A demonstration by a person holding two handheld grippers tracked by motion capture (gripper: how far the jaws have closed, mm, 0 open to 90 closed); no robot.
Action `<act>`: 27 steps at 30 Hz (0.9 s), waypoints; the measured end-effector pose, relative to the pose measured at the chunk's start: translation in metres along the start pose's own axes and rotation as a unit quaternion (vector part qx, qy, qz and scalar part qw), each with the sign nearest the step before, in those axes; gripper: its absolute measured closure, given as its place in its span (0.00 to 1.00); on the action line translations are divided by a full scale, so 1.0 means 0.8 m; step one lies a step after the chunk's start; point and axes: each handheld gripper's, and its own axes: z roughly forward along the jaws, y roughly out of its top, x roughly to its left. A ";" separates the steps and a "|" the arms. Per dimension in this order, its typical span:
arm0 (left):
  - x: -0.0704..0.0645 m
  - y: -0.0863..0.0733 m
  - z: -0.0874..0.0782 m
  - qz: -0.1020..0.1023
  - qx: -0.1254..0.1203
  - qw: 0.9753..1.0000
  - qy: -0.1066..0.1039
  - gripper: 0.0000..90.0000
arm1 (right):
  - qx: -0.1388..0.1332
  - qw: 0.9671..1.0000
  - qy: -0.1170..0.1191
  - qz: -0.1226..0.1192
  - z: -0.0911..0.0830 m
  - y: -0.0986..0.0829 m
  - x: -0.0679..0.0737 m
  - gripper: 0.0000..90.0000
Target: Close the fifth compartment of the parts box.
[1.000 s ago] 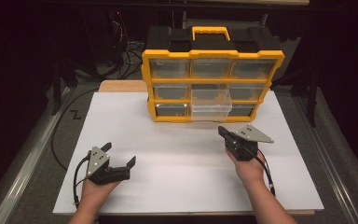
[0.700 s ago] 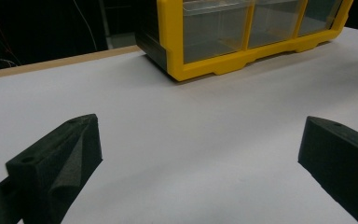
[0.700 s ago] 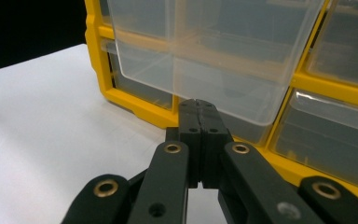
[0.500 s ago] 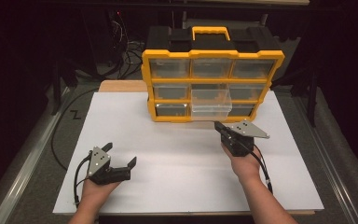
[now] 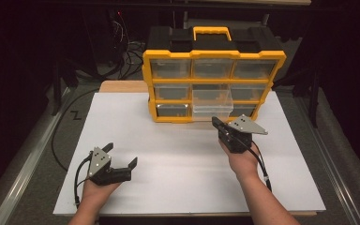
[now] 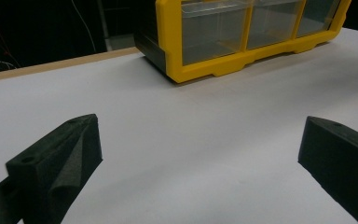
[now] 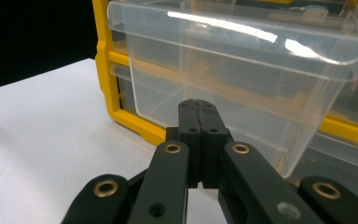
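Note:
A yellow and black drawer organiser (image 5: 213, 70) stands at the back of the white table (image 5: 187, 154). Its clear middle drawer (image 5: 211, 104) is pulled partway out toward me. My right gripper (image 5: 216, 123) is shut with nothing in it, its tips just in front of that clear drawer (image 7: 242, 84) and pointing at its front wall. My left gripper (image 5: 121, 155) rests open near the front left of the table, far from the organiser (image 6: 242, 37), with only bare table between its jaws.
A wooden board (image 5: 122, 86) peeks out at the table's back left. Cables (image 5: 122, 42) run behind the organiser in the dark, and a black cable (image 5: 58, 136) hangs off the left edge. Metal rails flank the table.
My right gripper has moved forward and left toward the pulled-out drawer. The left gripper has stayed where it was.

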 end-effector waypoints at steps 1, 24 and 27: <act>0.000 0.000 0.000 0.000 0.000 1.000 0.000 0.00 | 0.000 1.000 -0.001 -0.001 0.000 0.001 0.000 1.00; 0.001 0.001 0.000 0.001 -0.002 1.000 -0.004 0.00 | -0.018 1.000 -0.016 -0.004 -0.003 0.026 -0.002 1.00; 0.000 0.001 -0.001 0.000 -0.002 1.000 -0.004 0.00 | -0.021 1.000 -0.018 -0.004 -0.003 0.029 -0.002 1.00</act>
